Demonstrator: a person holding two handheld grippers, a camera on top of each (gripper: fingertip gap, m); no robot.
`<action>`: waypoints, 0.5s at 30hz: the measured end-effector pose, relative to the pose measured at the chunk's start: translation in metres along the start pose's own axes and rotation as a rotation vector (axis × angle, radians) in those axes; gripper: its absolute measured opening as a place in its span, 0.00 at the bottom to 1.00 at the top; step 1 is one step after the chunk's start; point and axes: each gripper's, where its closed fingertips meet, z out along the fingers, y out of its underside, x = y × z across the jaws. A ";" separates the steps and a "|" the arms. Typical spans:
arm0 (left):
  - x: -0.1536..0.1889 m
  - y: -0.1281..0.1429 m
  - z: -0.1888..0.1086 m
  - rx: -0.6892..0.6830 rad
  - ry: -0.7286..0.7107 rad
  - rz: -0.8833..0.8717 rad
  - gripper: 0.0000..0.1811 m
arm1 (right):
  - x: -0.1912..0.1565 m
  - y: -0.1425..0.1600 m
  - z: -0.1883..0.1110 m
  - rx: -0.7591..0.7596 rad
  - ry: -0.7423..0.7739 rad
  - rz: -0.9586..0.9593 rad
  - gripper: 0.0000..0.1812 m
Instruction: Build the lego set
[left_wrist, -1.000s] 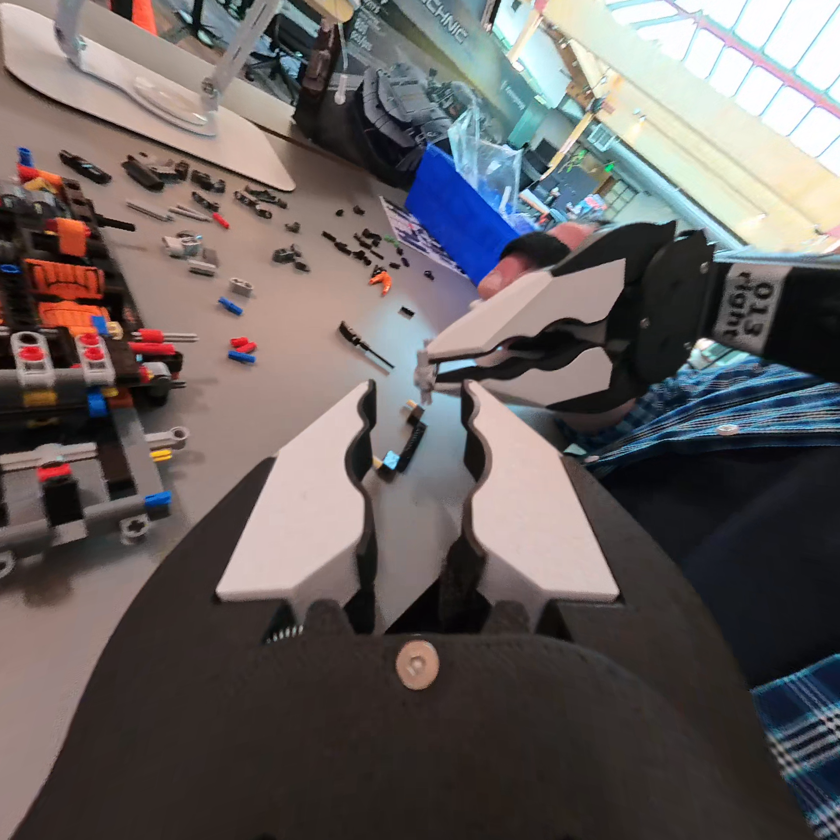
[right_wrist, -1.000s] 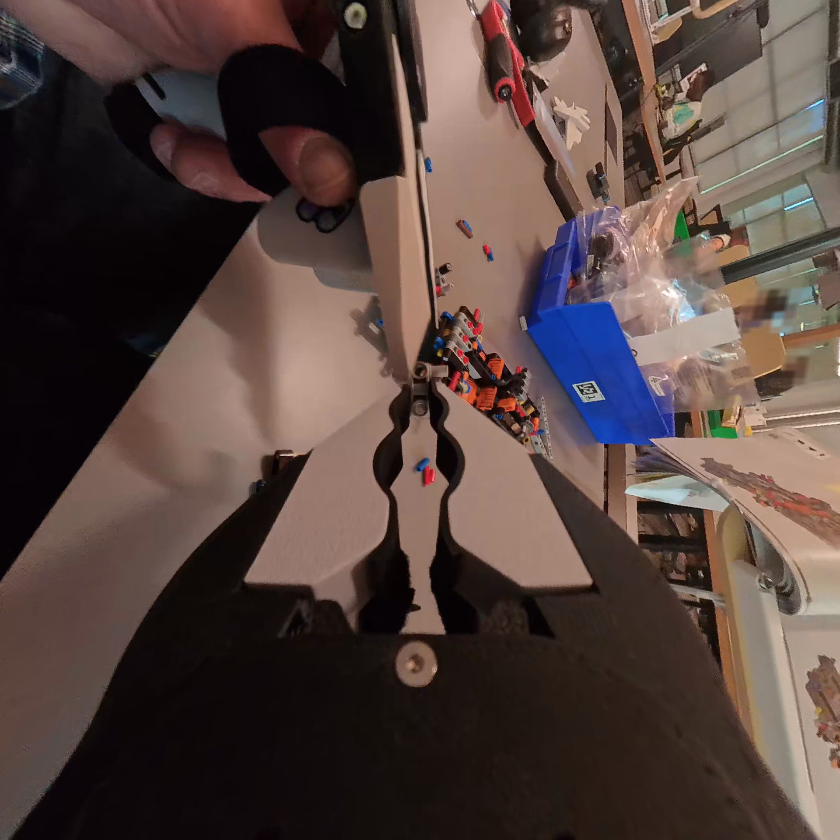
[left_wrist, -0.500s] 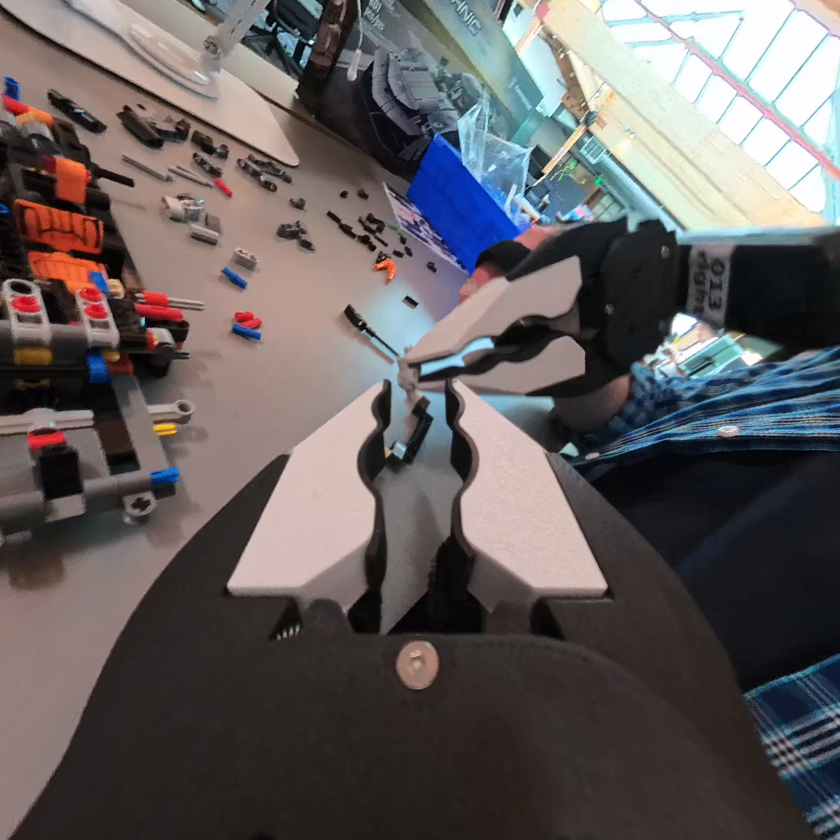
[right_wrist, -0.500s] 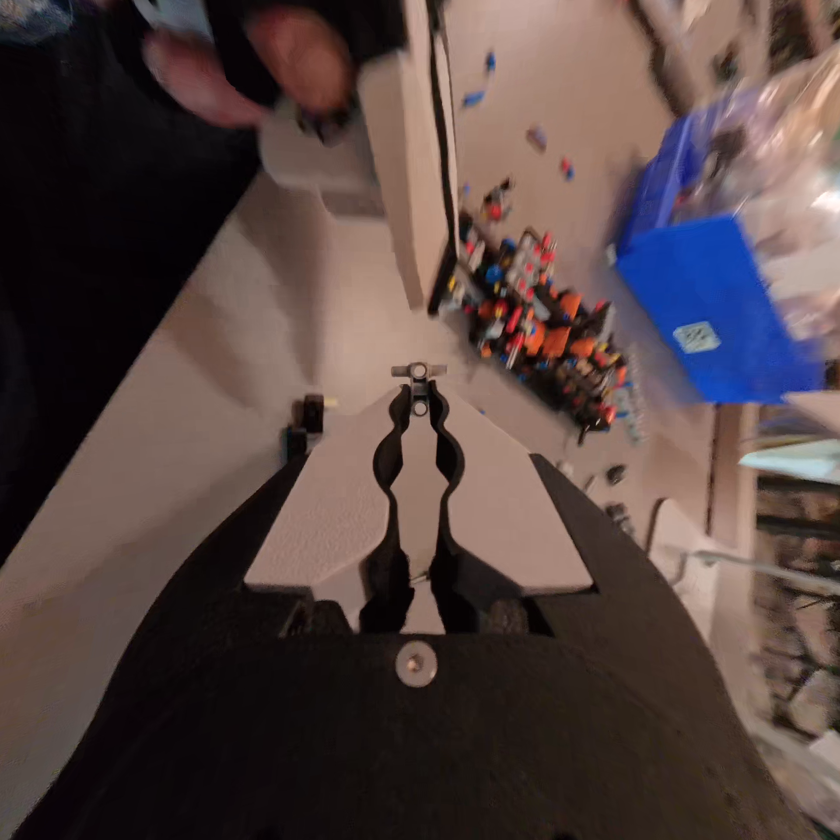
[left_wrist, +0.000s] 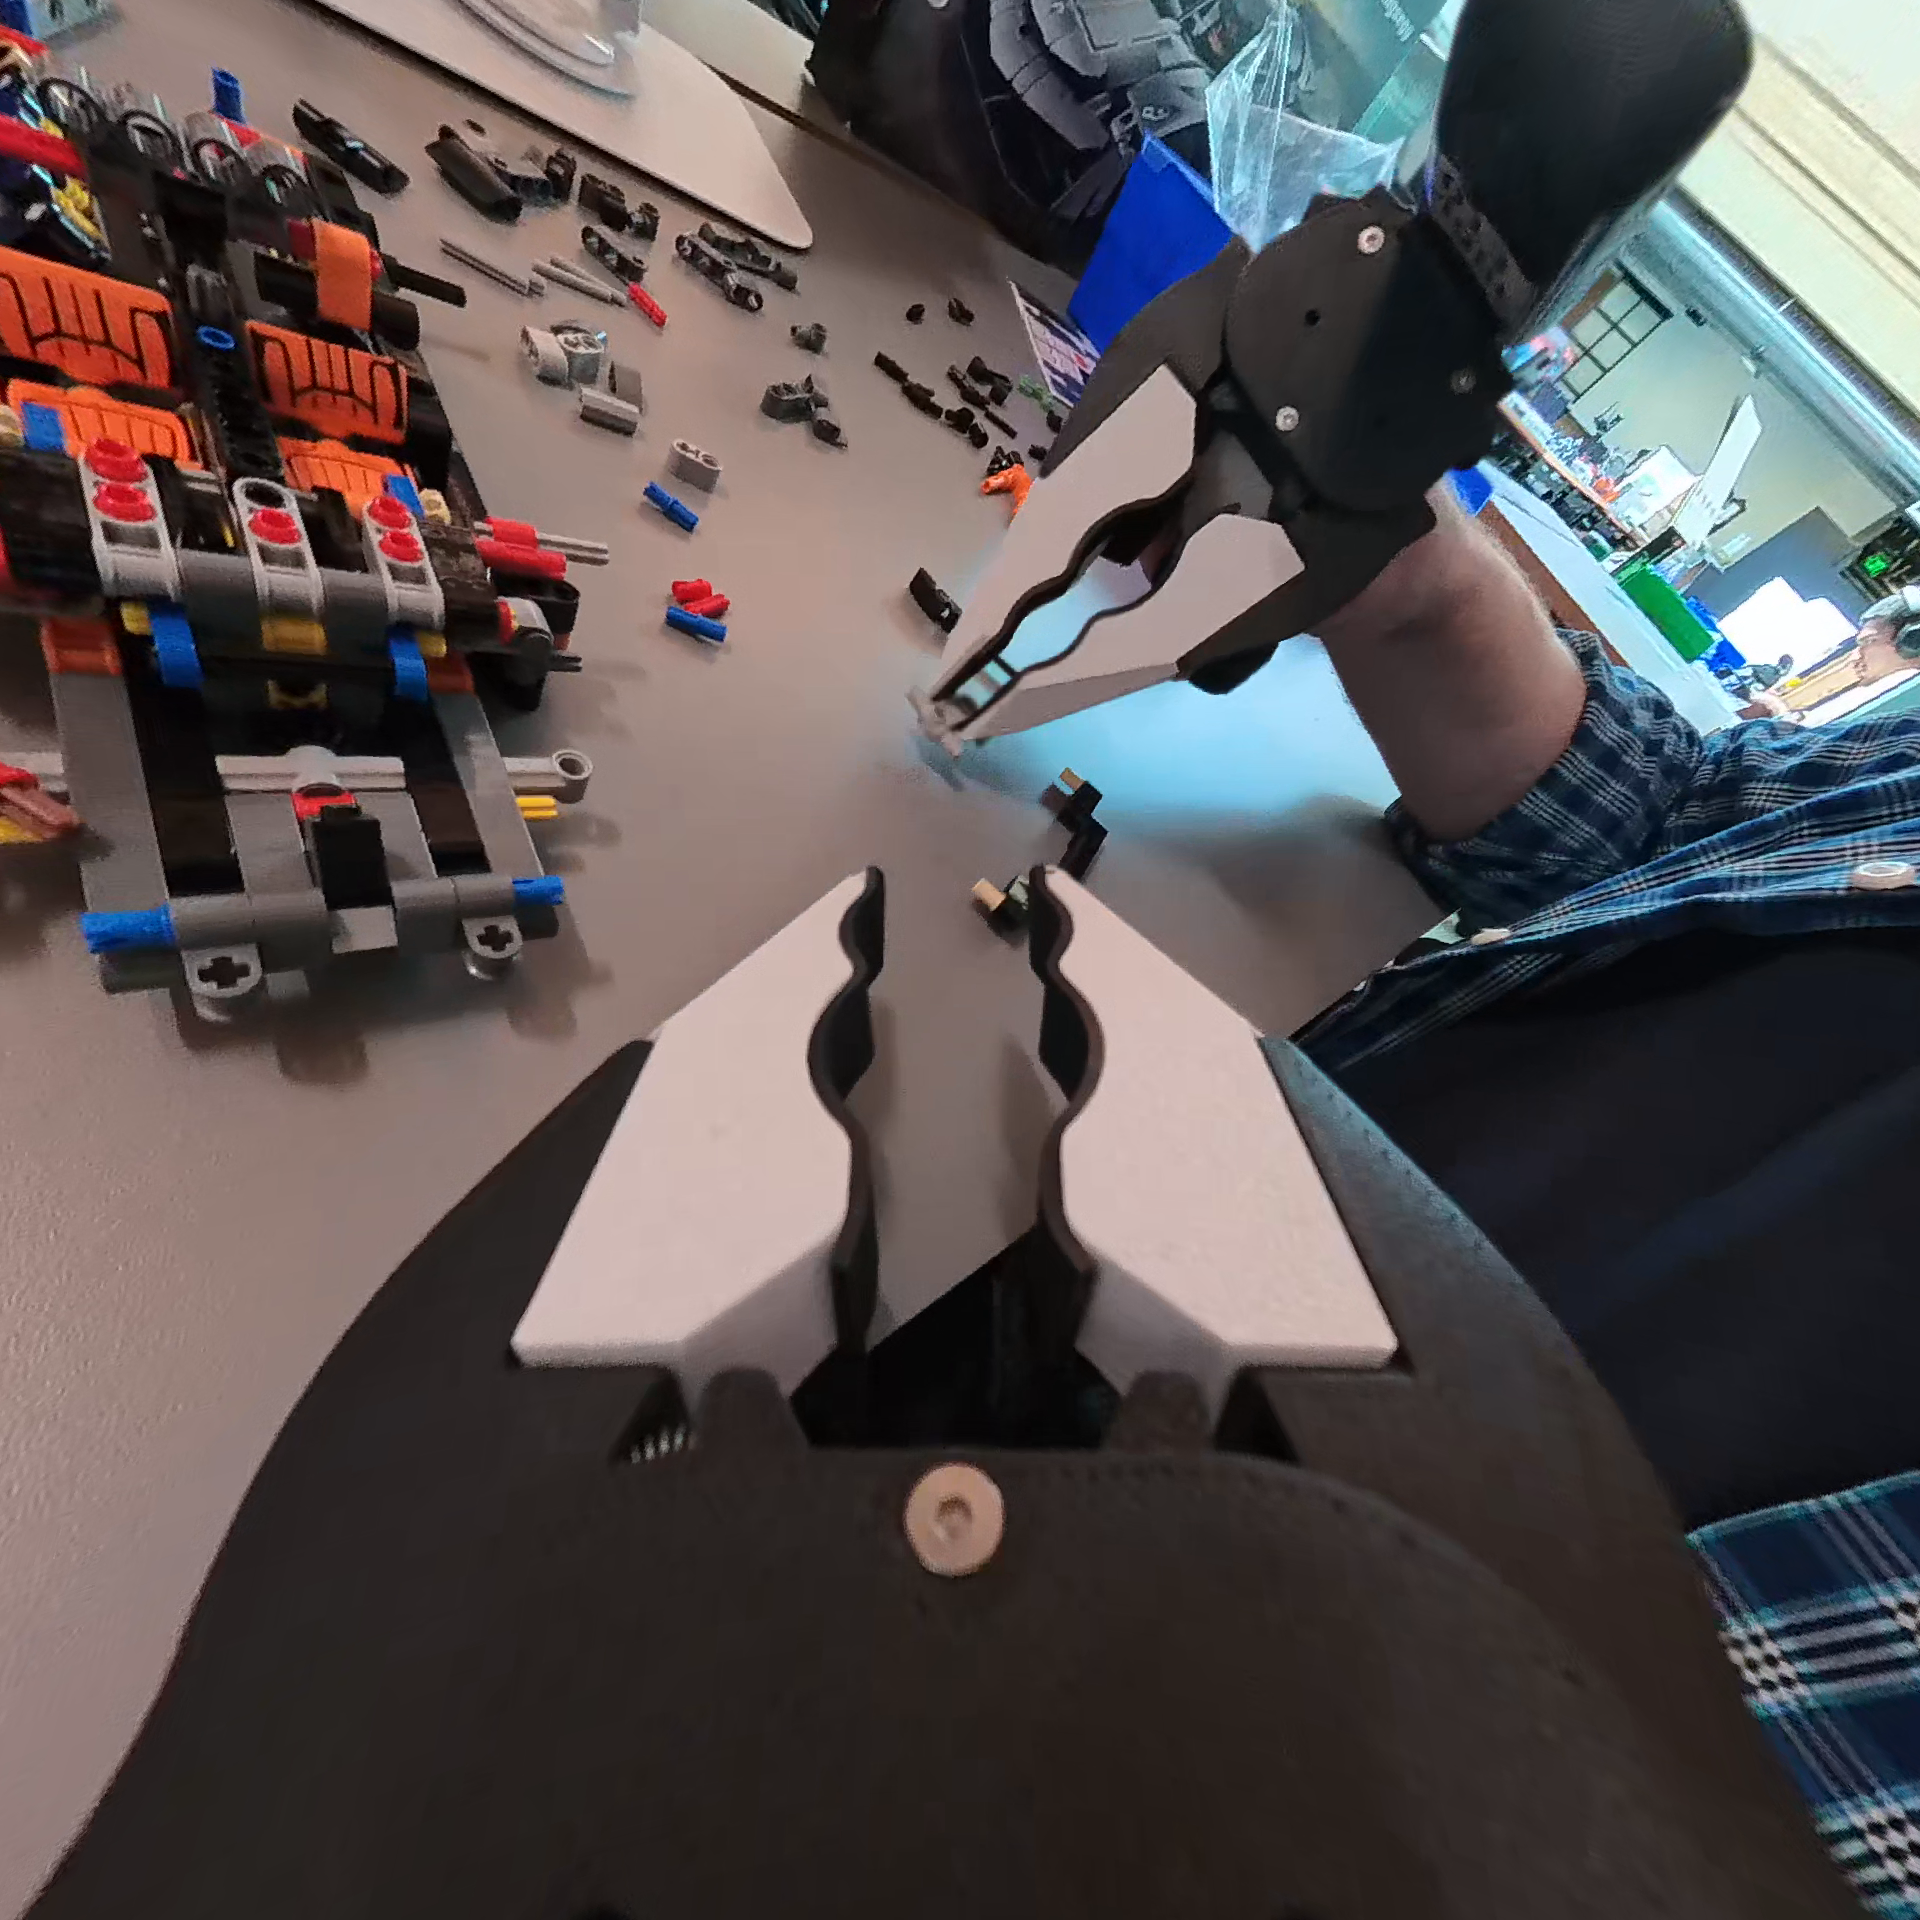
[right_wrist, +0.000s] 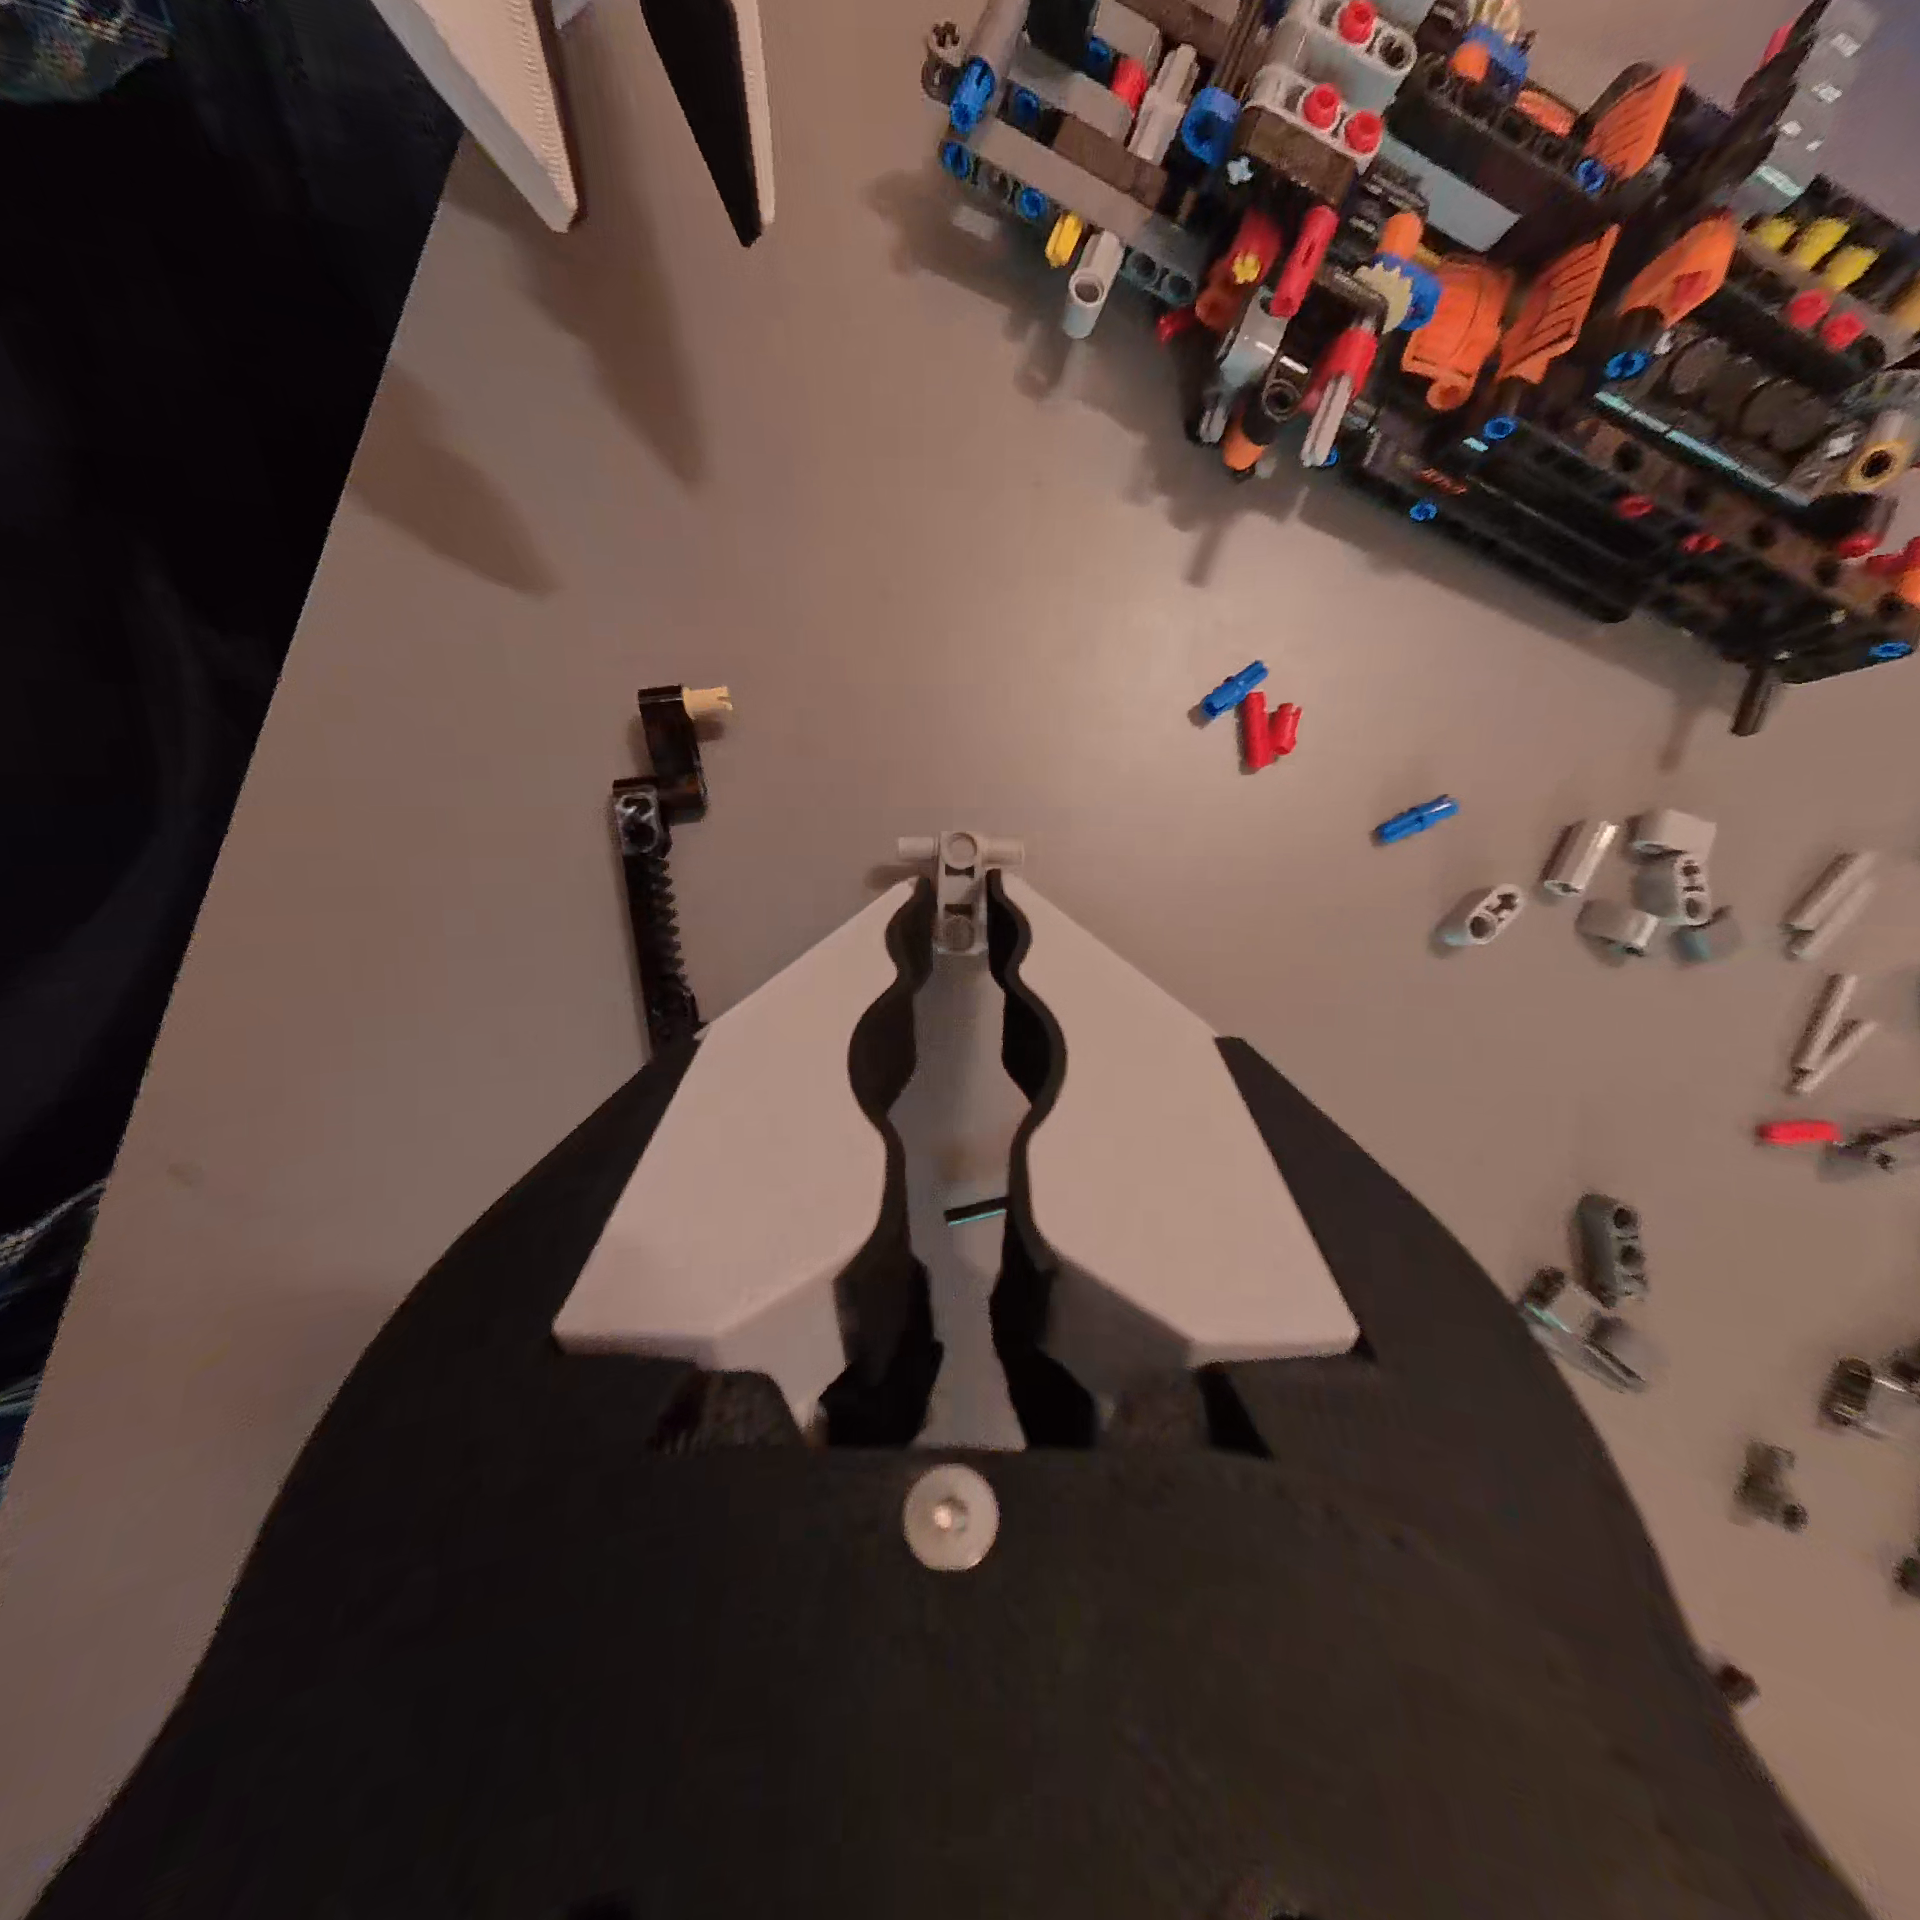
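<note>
My right gripper (right_wrist: 958, 896) is shut on a small light grey connector with a cross pin (right_wrist: 958, 868) and holds it just above the grey table. In the left wrist view the right gripper (left_wrist: 948, 717) points down at the table with the connector (left_wrist: 935, 724) at its tips. My left gripper (left_wrist: 962, 894) is open and empty, low over the table. A black toothed rack with a tan pin (right_wrist: 665, 831) lies between the two grippers; it also shows in the left wrist view (left_wrist: 1075, 821). The large black, grey and orange build (left_wrist: 281, 582) stands to the left (right_wrist: 1455, 260).
Loose blue and red pins (right_wrist: 1252, 712) and grey connectors (right_wrist: 1642, 883) lie scattered on the table (right_wrist: 883, 520). More small black parts (left_wrist: 935, 384), a blue bin (left_wrist: 1143, 239) and a white stand base (left_wrist: 665, 114) sit farther back. A person's plaid sleeve (left_wrist: 1714, 810) is at the right table edge. One gripper's finger ends stand about 10 cm off the other's.
My right gripper has swung from level to pointing down at the table, still holding the grey connector. My left gripper narrowed, then opened wider again, still empty.
</note>
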 end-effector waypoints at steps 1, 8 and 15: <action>0.000 0.001 0.000 -0.004 -0.006 0.004 0.15 | -0.001 0.001 0.001 -0.003 -0.017 0.016 0.06; 0.000 0.001 -0.006 0.007 -0.019 0.013 0.16 | 0.002 -0.004 -0.011 0.046 -0.036 0.054 0.10; -0.003 0.000 -0.014 0.018 -0.043 0.020 0.16 | 0.019 -0.005 -0.041 0.103 0.004 0.093 0.09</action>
